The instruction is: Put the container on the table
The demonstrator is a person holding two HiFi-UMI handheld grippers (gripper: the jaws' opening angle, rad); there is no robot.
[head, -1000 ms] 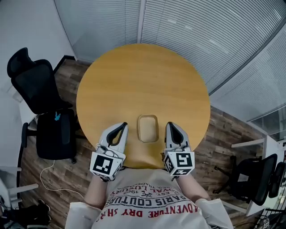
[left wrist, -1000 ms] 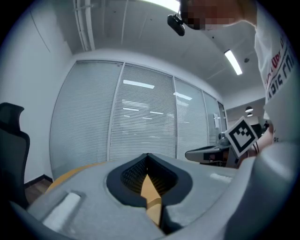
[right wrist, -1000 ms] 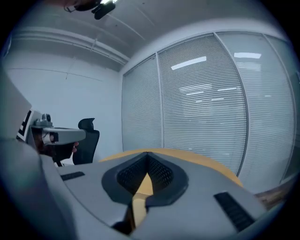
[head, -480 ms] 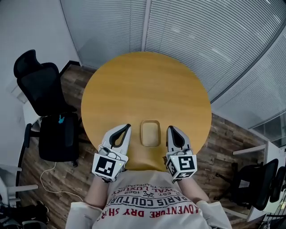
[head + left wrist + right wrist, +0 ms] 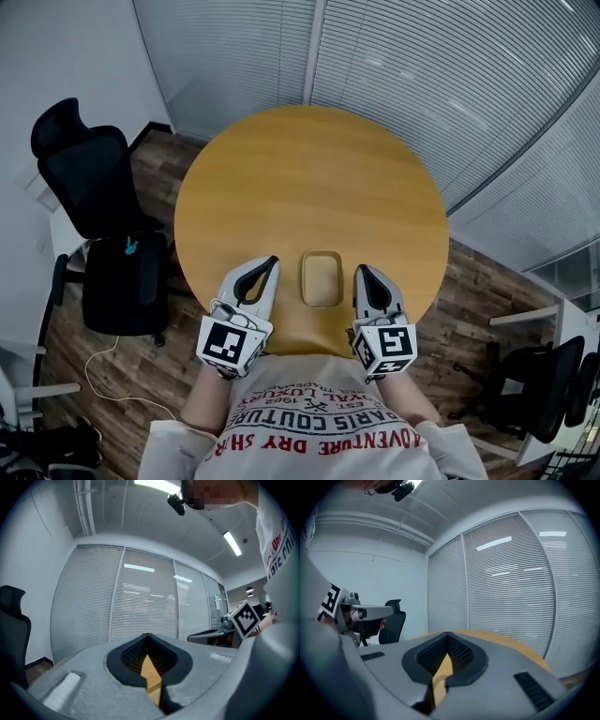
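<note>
- The container [image 5: 322, 278] sits on the counter [image 5: 309, 178] near your edge, between your left tongs [image 5: 270, 262] and right tongs [image 5: 362, 272], just beside each and touching neither
- Both tongs are clenched on nothing, tips pressed together
- The container is a shallow rounded tray, open-topped and tan inside
- The counter is round and wooden; a black chair [image 5: 89, 183] stands at its left on the plank floor [image 5: 473, 277], with slatted blinds [image 5: 422, 66] beyond

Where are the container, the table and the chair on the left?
container [image 5: 322, 278]: head view, middle of its inside.
table [image 5: 309, 187]: head view, bare part of the top.
chair [image 5: 86, 180]: head view, on its backrest.
</note>
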